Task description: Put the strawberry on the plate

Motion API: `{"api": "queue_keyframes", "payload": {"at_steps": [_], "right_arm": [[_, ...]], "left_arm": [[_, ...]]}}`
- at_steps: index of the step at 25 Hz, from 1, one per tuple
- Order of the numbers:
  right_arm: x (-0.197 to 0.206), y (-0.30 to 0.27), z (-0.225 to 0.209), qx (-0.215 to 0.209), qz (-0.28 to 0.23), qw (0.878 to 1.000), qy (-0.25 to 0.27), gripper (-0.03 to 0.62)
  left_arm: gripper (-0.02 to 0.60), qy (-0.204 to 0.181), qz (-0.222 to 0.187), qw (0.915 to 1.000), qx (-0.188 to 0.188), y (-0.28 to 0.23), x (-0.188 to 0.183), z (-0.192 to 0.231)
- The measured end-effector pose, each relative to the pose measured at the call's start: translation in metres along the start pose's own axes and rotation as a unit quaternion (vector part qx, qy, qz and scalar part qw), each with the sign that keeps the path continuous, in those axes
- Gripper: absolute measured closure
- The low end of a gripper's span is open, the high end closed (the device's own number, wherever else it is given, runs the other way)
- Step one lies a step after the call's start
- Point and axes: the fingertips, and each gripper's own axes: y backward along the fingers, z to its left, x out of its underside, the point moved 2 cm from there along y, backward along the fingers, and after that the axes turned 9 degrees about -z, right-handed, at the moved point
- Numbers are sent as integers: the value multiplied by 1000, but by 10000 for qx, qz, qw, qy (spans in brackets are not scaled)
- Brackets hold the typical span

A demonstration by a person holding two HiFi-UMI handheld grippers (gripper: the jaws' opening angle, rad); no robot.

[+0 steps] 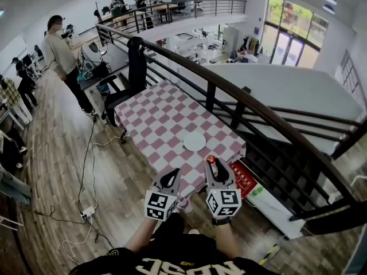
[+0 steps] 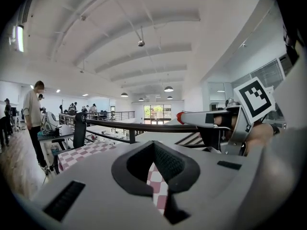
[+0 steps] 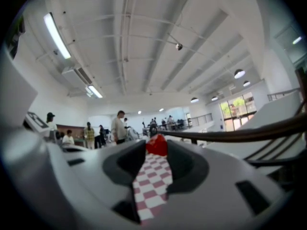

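The checkered table (image 1: 155,119) is carrying the white plate (image 1: 194,141), which is lying bare near its close edge, so the placing is not yet done. The left gripper (image 1: 171,177) is hanging idle, its jaws pressed together on nothing. The right gripper (image 1: 211,164) is pinching the strawberry (image 1: 210,160) at its tips, near the plate but apart from it. I judge that lowering and releasing are still waiting.

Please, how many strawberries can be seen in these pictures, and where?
1. The strawberry is held at the tips of the right tongs, over the near edge of the checkered table. None lies on the plate.
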Motion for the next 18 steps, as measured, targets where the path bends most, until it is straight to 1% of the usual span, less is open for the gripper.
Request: {"api": "queue_keyframes", "payload": {"at_steps": [6, 12, 15, 18], "right_arm": [[19, -60, -15, 219, 371, 9989, 165, 451], [36, -110, -25, 318, 630, 9968, 381, 451], [51, -146, -24, 426, 777, 9945, 557, 451], [62, -169, -19, 466, 904, 9921, 739, 451]], "left_arm": [[572, 172, 31, 9989, 438, -56, 13, 40], [572, 483, 1, 9971, 587, -100, 23, 83], [572, 686, 29, 9954, 662, -121, 36, 123], [572, 832, 85, 9940, 708, -136, 51, 155]]}}
